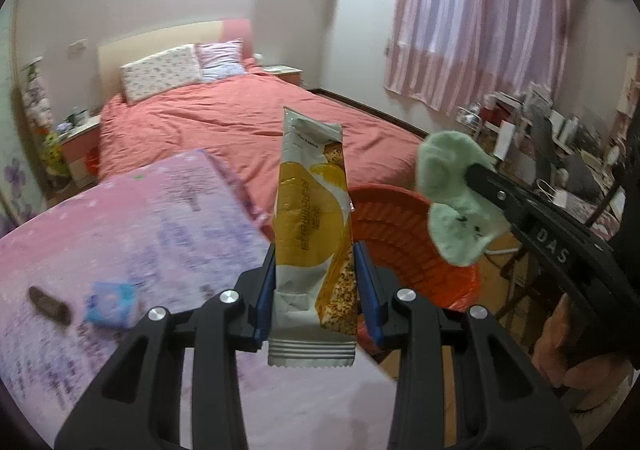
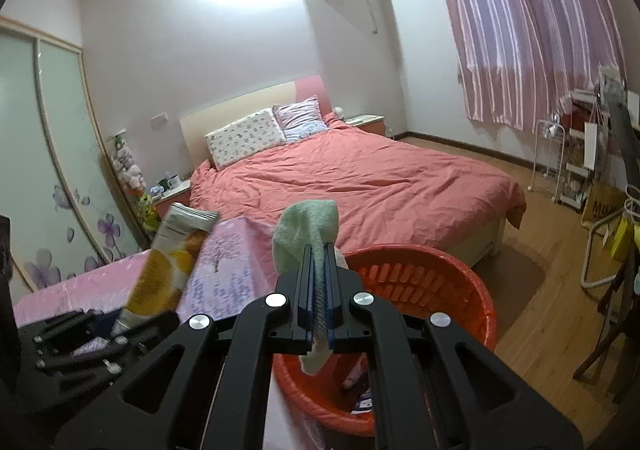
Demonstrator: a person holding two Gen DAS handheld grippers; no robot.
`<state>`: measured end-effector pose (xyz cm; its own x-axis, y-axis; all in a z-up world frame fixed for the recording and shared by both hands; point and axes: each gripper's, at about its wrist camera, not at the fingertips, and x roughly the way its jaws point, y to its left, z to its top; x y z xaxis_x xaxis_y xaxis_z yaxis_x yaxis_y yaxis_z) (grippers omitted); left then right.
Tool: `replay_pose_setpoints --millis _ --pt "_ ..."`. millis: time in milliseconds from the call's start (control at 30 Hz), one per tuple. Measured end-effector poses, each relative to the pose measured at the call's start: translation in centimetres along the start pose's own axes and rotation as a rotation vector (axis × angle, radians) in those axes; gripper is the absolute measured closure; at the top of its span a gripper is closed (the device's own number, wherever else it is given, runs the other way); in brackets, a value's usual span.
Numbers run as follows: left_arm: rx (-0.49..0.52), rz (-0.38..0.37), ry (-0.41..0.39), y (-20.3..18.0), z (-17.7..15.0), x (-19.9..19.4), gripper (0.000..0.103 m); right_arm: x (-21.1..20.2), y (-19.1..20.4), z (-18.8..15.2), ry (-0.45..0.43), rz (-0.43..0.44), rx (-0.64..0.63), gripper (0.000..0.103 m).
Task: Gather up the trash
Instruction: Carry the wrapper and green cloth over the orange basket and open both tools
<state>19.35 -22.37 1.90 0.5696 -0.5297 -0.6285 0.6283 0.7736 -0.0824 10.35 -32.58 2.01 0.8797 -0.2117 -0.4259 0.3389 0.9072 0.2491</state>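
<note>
Trash fills both your grippers: left gripper (image 1: 316,290) jaws clamp a snack wrapper (image 1: 312,218), right gripper (image 2: 318,298) pinches a green sock (image 2: 306,234) over the orange basket (image 2: 472,290) (some litter already inside); two items wait on the counter (image 1: 160,218).

Dim room; ceiling glare (probably a lamp) overexposed, edges warped, tabletop motion-blurred.

The small print on the snack-bar wrapper (image 1: 312,226) is too blurred to read. On the pink floral tablecloth (image 1: 132,210), a blue-and-white packet (image 1: 110,302) and a dark oblong thing (image 1: 49,303) are smeared beyond naming. The right gripper (image 2: 319,282) hides much of the orange basket (image 2: 452,282); the scraps (image 2: 360,390) inside stay unidentifiable. The cluttered shelves (image 1: 540,122) are a blur.
</note>
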Motion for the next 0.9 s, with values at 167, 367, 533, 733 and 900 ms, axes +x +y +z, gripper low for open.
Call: replay_pose_setpoints --millis 167,367,533,733,900 --pt "0.021 -0.038 0.036 -2.5 0.5 4.0 0.066 1.5 -2.2 -0.3 0.018 -0.009 0.042 0.098" --pt "0.031 -0.026 0.093 -3.1 0.2 8.4 0.05 3.9 -4.5 -1.2 0.081 0.016 0.094 0.088" --pt "0.0 0.034 0.143 -1.4 -1.1 10.6 0.032 4.6 -5.3 -2.6 0.1 -0.008 0.108 0.046" --pt "-0.043 0.134 0.145 2.5 -2.6 9.4 0.017 4.0 -4.3 -3.7 0.119 -0.063 0.064 0.035" --pt "-0.067 0.291 0.101 7.4 -4.3 6.4 0.007 3.6 -2.5 -4.3 0.118 -0.085 -0.004 0.016"
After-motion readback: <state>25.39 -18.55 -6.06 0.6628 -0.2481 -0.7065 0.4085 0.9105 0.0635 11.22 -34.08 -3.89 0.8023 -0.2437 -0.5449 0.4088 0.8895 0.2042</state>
